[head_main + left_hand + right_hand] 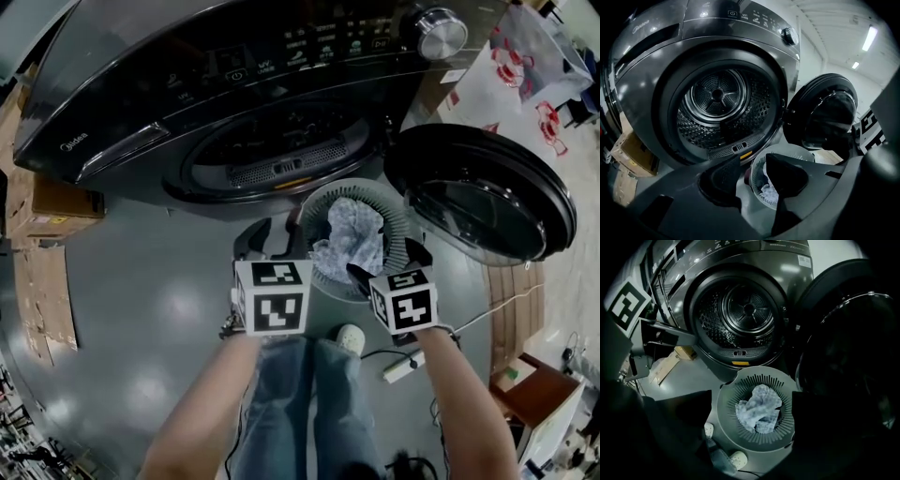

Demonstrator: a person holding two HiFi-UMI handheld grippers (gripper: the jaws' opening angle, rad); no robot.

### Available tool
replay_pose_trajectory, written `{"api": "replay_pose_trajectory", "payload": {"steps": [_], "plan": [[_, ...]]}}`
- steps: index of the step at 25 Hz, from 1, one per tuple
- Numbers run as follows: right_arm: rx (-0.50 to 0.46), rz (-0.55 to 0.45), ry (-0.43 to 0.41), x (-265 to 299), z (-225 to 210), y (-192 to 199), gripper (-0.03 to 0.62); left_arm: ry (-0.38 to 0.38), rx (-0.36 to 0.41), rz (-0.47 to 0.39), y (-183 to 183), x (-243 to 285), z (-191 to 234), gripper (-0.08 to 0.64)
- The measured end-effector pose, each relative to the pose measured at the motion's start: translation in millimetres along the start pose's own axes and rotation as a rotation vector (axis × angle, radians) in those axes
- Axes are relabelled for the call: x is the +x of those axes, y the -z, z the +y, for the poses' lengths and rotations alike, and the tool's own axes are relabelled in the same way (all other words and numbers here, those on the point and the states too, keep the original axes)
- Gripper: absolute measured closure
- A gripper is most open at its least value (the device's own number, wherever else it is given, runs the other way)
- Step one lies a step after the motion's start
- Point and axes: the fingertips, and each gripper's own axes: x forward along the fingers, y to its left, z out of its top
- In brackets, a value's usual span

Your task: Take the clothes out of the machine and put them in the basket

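Here's the basket [319,202] on the floor, and everything is gathered round it. Inside lies a pale, crumpled cloth [356,234], bunched toward the middle and right of the bowl.

The right gripper [389,262] hangs over the basket's near right edge, tipped steeply down. Its fingers [679,411] stand wide apart with nothing clamped. In the right gripper view the cloth [757,408] lies loose in the basket below the gap, clear of both fingers.

The left gripper [267,239] sits just left of the basket, angled down and forward. Its fingers [719,180] are a modest way apart and hold nothing. Through the gap in the left gripper view you catch the basket's slotted wall [761,161] and a scrap of the cloth.

Directly behind the basket stands the dark machine [187,56], its mouth facing the basket and the steel drum [717,96] showing inside. The round door [478,192] is swung open to the right of the basket, beside its rim.

On the near side of the basket, the person's white shoe [350,337] is planted on the grey floor. Far left of the basket, cardboard boxes [56,202] sit beside the machine.
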Motion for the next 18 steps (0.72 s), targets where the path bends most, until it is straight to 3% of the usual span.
{"api": "replay_pose_trajectory", "payload": {"steps": [5, 11, 18], "plan": [[0.079, 0.021, -0.026, -6, 5, 8, 0.084, 0.013, -0.016, 0.023, 9, -1, -5, 0.391], [0.094, 0.014, -0.024, -20, 6, -1, 0.092, 0.066, -0.071, 0.061, 12, -7, -21, 0.397], [0.091, 0.011, -0.034, -73, 23, -26, 0.135, 0.092, -0.043, 0.069, -12, -47, -37, 0.400]]}}
